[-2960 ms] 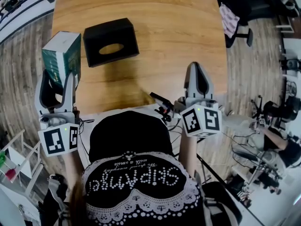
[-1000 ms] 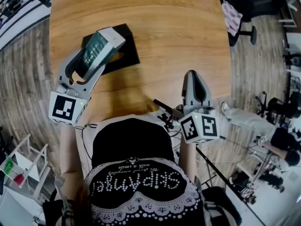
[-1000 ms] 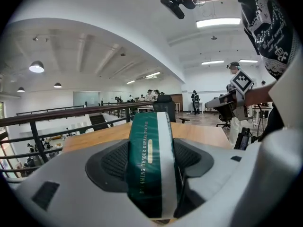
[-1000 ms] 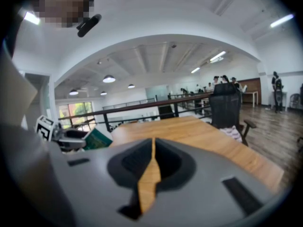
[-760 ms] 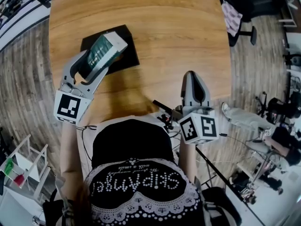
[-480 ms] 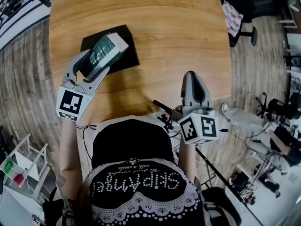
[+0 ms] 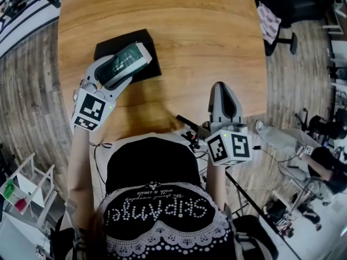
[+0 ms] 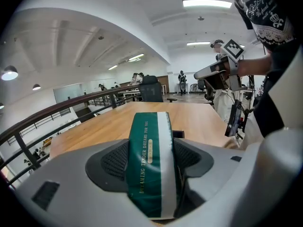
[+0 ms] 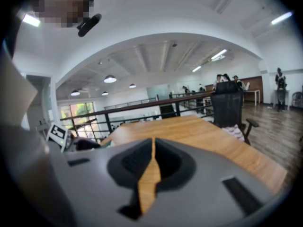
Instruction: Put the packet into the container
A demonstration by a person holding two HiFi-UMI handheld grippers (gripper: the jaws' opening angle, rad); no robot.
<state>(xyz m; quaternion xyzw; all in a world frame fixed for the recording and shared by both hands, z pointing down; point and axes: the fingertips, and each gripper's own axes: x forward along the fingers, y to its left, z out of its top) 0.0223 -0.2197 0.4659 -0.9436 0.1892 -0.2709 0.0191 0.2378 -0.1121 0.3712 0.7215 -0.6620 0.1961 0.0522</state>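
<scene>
Head view. The left tool is clenched on a green-and-white packet, which is gripped on its 2 broad faces. The packet is held tilted, its free end pointing toward 2 o'clock, and is seen directly over the black container. Whether packet and container touch cannot be told. The container stands on the wooden bench, in its left half, near the 9 o'clock edge. The left tool's marker cube is seen at 7 o'clock of the container, beyond the bench's left near corner.

In the left gripper view, the packet fills the gap between the 2 ribbed pads and stands out past them, with the bench top beyond it.

The right tool is held at 5 o'clock of the container, well apart from it, over the bench's near edge. Its marker cube is nearest the person. In the right gripper view, its jaws are pressed together with nothing between them; only a thin strip of bench shows through the seam.
</scene>
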